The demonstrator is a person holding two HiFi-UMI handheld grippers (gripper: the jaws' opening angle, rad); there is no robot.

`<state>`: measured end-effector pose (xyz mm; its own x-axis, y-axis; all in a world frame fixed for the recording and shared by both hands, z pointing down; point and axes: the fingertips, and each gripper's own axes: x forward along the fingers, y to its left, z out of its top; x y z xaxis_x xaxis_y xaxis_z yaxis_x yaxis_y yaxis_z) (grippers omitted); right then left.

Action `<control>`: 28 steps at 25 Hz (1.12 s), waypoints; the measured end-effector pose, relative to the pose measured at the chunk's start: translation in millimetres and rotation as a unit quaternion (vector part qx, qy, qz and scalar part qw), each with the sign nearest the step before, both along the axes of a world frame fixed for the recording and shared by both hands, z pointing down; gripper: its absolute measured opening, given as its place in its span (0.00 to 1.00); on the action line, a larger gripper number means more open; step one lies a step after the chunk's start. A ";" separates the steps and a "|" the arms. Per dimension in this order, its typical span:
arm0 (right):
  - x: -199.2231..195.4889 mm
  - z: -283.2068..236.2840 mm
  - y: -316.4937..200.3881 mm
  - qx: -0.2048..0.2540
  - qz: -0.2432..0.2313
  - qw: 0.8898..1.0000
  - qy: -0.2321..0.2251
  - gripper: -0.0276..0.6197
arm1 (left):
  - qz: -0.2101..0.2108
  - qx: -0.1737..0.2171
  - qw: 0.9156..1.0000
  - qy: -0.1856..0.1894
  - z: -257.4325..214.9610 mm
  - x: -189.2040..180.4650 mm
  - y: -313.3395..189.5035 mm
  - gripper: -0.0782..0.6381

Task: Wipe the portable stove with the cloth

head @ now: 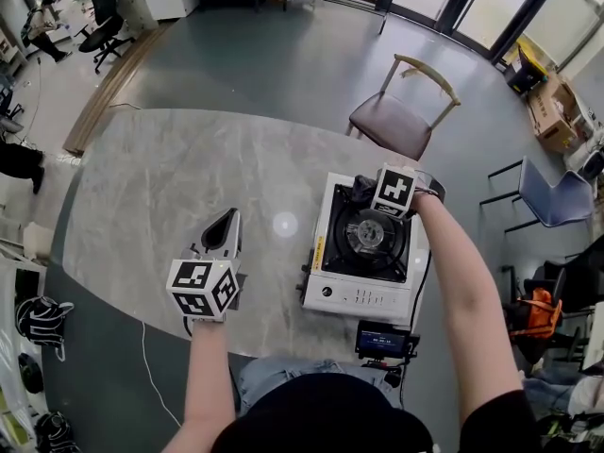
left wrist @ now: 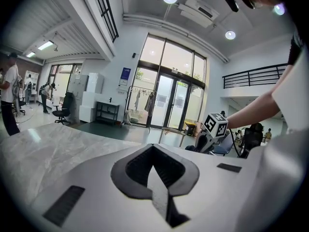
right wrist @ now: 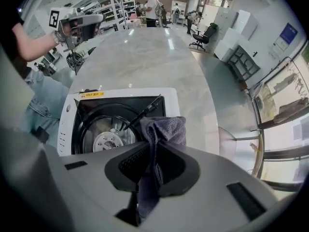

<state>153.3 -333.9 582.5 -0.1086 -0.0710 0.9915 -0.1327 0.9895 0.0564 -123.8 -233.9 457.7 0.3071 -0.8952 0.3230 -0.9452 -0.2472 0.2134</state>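
Right gripper view: the right gripper (right wrist: 153, 146) has its jaws clamped on a grey-purple cloth (right wrist: 166, 129), whose bunched end sticks out over the rim of the black burner well (right wrist: 96, 124) of the white stove (right wrist: 120, 94); whether it touches the stove cannot be told. Head view: the stove stands on the marble table (head: 160, 187) close to the person, with the right gripper at its far side. The left gripper (left wrist: 155, 178) has its jaws pressed together on nothing and is held over the table, left of the stove.
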 end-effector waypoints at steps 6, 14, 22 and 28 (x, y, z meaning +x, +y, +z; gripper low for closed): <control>-2.1 -6.0 -9.4 0.047 -0.001 0.999 -0.014 0.15 | 0.003 0.004 1.000 0.000 -1.9 -0.6 2.2 0.11; -0.7 -62.1 -26.8 0.059 0.111 0.992 -0.035 0.15 | 0.010 0.010 1.000 0.003 -7.6 -1.2 2.6 0.11; -47.7 -110.3 -30.1 0.015 0.201 0.956 -0.211 0.15 | 0.013 0.015 1.000 0.009 -9.3 -7.2 3.0 0.11; -92.7 -102.2 -12.3 -0.079 0.269 0.924 -0.259 0.15 | 0.005 0.015 1.000 0.011 -9.1 -21.0 8.7 0.11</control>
<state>60.6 -346.2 480.3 -0.5625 -0.1128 0.8191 -0.5776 0.7625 -0.2916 -144.7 -225.3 448.6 0.3227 -0.9010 0.2898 -0.9378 -0.2631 0.2264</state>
